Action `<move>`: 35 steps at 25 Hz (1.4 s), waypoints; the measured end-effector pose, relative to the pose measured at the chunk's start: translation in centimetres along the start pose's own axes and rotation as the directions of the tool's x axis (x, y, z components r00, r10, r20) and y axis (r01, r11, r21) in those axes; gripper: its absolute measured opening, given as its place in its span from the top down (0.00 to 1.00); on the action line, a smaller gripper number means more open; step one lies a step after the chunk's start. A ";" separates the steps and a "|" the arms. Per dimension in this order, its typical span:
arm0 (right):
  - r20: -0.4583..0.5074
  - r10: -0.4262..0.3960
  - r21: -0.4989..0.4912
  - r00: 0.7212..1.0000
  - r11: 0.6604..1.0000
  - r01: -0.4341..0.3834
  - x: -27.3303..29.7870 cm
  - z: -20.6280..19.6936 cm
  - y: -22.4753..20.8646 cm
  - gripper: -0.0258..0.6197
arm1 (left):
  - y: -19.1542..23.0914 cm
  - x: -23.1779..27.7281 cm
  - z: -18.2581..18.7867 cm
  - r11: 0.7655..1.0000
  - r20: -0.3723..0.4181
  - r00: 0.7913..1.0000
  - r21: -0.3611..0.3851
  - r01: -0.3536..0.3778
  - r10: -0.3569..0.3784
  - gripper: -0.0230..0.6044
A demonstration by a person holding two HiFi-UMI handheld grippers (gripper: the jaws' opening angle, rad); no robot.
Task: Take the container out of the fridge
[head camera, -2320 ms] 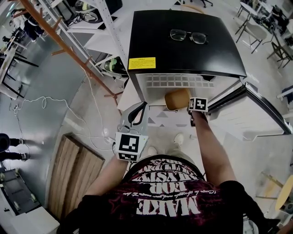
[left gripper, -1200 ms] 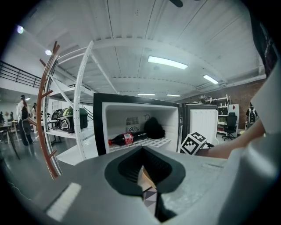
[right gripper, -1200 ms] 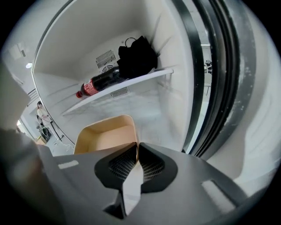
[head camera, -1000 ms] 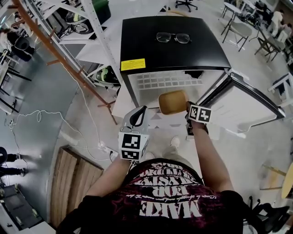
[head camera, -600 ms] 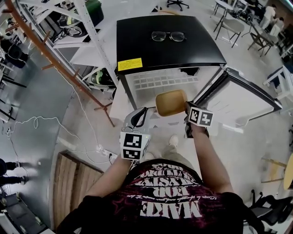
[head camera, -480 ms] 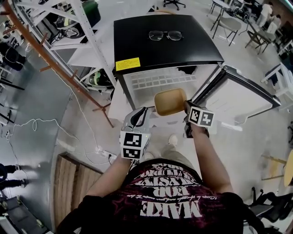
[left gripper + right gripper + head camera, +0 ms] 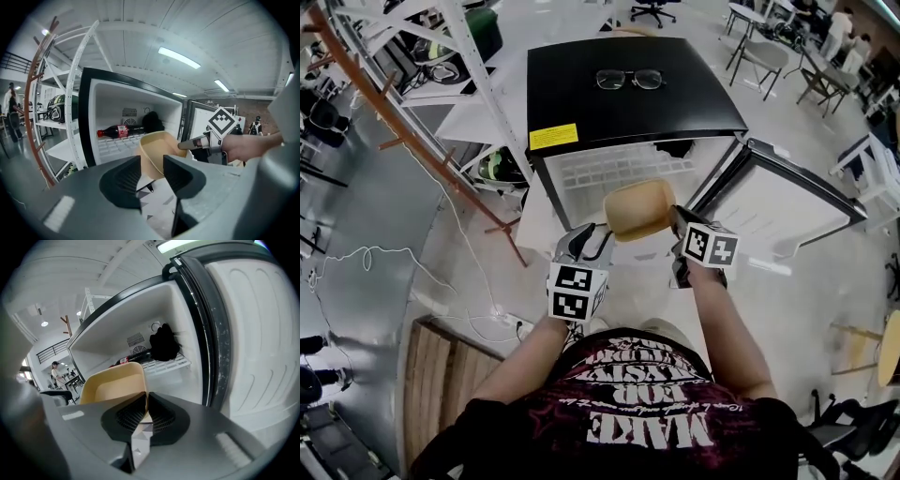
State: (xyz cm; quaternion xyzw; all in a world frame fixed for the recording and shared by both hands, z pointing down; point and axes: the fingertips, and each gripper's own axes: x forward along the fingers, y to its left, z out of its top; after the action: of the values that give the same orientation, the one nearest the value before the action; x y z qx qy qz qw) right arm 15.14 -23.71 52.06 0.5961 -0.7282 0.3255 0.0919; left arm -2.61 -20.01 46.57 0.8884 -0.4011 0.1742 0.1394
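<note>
Now the right gripper (image 7: 144, 409) has its fingers clamped on the container (image 7: 112, 383), outside the fridge (image 7: 628, 94) (bottle (image 7: 117, 131) at 10 o'clock inside, hidden overhead); left gripper (image 7: 151, 169) fingers apart, empty.

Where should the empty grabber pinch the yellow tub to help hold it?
Probably the thin rim of the tub, on its left side, opposite where the right gripper pinches it. The tub is open and hollow, so the left gripper, jaws apart, could slip one jaw inside, one outside.
</note>
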 end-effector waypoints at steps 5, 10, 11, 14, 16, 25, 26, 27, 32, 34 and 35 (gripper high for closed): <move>-0.014 0.047 -0.009 0.999 0.999 -0.047 -0.3 0.8 0.1 0.88 | -0.7 0.6 0.2 0.999 -0.011 1.000 -0.043 -0.028 0.027 0.70; -0.014 0.098 -0.033 0.995 0.995 -0.099 -1.4 1.8 0.6 0.88 | -1.9 1.1 0.4 0.995 -0.008 0.999 -0.088 -0.050 0.049 0.69; -0.015 0.106 -0.036 0.994 0.994 -0.107 -1.6 1.9 0.6 0.88 | -2.2 1.2 0.4 0.994 -0.008 0.999 -0.092 -0.053 0.052 0.69; -0.012 0.138 -0.039 0.990 0.990 -0.138 -2.2 1.9 0.6 0.88 | -3.0 1.4 0.1 0.993 -0.018 0.998 -0.102 -0.064 0.063 0.69; -0.007 0.157 -0.043 0.988 0.987 -0.158 -2.7 2.1 0.9 0.88 | -3.1 1.4 0.0 0.991 -0.025 0.997 -0.102 -0.082 0.079 0.70; 0.008 0.207 -0.109 0.978 0.973 -0.204 -4.5 2.5 2.1 0.87 | -2.7 0.7 0.7 0.980 -0.019 0.985 -0.095 -0.174 0.173 0.82; 0.010 0.209 -0.122 0.978 0.971 -0.206 -4.7 2.6 2.3 0.87 | -2.7 0.6 0.9 0.978 -0.013 0.983 -0.095 -0.184 0.184 0.83; 0.014 0.212 -0.137 0.977 0.969 -0.208 -5.0 2.6 2.5 0.87 | -2.6 0.4 1.3 0.976 -0.002 0.981 -0.094 -0.194 0.195 0.84; 0.025 0.229 -0.204 0.973 0.954 -0.219 -6.1 3.0 3.0 0.87 | -2.6 -0.4 3.2 0.971 0.075 0.971 -0.085 -0.223 0.229 0.88; 0.027 0.230 -0.240 0.973 0.946 -0.217 -6.6 3.2 3.2 0.87 | -2.6 -0.6 3.5 0.968 0.088 0.966 -0.085 -0.235 0.242 0.89; 0.029 0.231 -0.256 0.973 0.942 -0.216 -6.7 3.3 3.2 0.87 | -2.6 -0.6 3.7 0.967 0.093 0.964 -0.084 -0.241 0.249 0.89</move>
State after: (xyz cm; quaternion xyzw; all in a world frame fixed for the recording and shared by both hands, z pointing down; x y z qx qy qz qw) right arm 14.81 -19.93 44.81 0.5023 -0.8289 0.2214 0.1079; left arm -0.27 -19.32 42.68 0.8342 -0.5205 0.1298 0.1278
